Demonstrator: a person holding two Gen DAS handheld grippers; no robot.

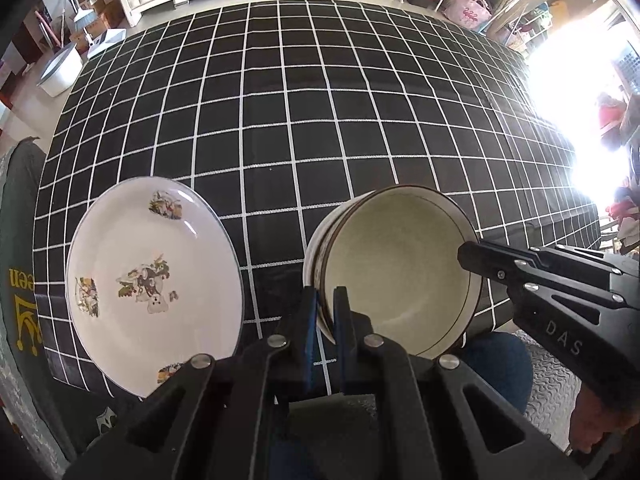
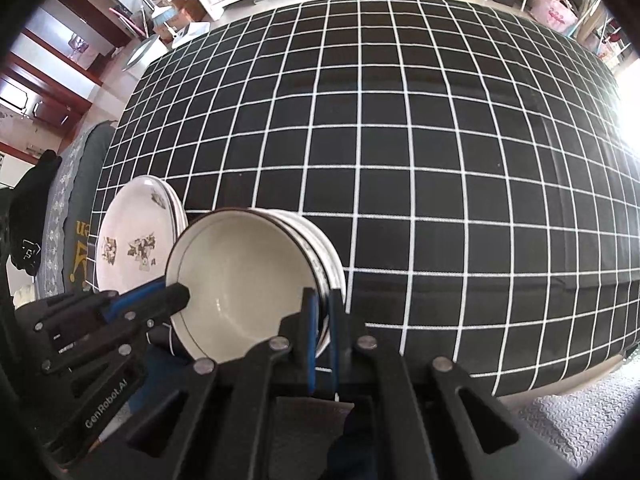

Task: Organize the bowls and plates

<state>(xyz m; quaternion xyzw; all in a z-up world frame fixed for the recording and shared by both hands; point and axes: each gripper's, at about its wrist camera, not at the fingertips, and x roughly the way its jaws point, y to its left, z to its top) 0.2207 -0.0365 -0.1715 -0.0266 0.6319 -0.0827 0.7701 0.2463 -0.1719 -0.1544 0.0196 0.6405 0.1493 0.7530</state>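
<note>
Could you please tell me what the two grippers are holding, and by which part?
Both hold the cream bowl by its rim: the left gripper and right gripper on opposite sides.

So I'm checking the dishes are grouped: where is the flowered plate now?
The flowered plate lies on the checked tablecloth near its front edge, at lower left in both wrist views, just left of the bowl that both grippers hold.

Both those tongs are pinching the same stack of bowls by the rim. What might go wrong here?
1. The bowl stack hangs over the near edge of the checked table, held only by thin rim grips from the left tongs and right tongs; a slip could drop it to the floor.
2. The stacked bowls look slightly offset, so they might shift or clatter.
3. The flowered plate lies close beside; a swing could knock it.
</note>
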